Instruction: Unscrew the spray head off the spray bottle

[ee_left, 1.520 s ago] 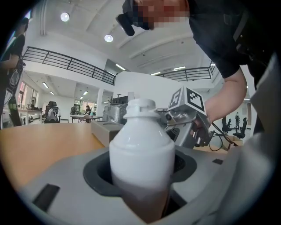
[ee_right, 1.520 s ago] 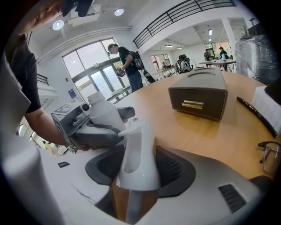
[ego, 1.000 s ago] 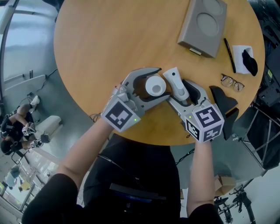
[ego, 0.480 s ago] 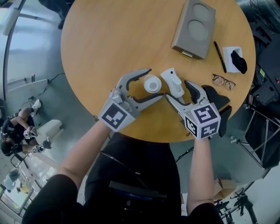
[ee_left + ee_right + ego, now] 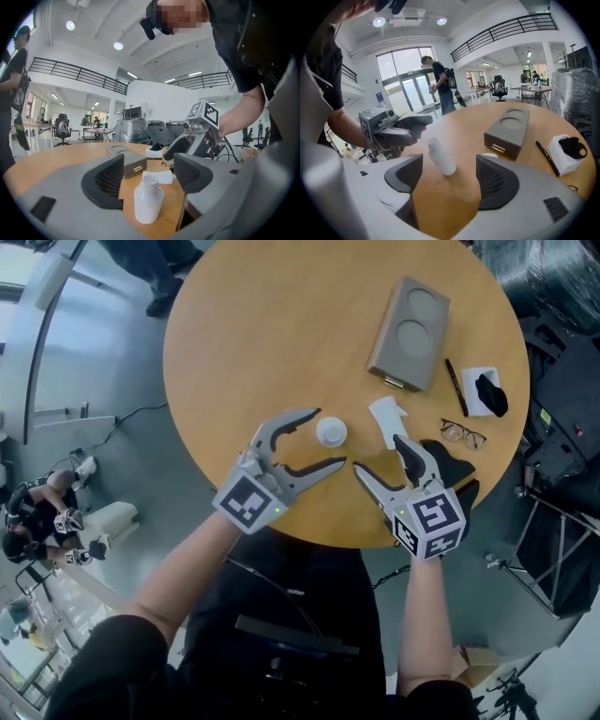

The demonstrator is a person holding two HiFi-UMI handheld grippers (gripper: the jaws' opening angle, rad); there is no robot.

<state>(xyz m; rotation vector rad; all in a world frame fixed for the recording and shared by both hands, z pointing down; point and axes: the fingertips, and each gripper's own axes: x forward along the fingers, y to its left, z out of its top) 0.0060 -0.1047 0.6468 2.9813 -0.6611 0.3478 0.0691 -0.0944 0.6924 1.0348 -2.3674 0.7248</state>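
Note:
A white spray bottle (image 5: 331,432) stands upright on the round wooden table (image 5: 281,324) with its neck bare. The white spray head (image 5: 387,418) lies on the table just to its right. My left gripper (image 5: 330,438) hangs open above the table, with the bottle (image 5: 148,199) showing below and between its jaws, untouched. My right gripper (image 5: 379,454) is also open and raised. Its jaws have just opened a little wider and hold nothing. In the right gripper view the bottle (image 5: 440,157) stands ahead of the jaws, with the left gripper (image 5: 417,124) behind it.
A grey box (image 5: 408,334) with two round recesses lies at the far side. A pen (image 5: 456,387), glasses (image 5: 463,435) and a white pad with a black item (image 5: 486,392) lie to the right. A black object (image 5: 450,463) sits at the table's near right edge.
Both grippers have lifted up and back from the table. The left jaws no longer enclose the bottle. The right jaws have let go of the spray head, which now lies on the table.

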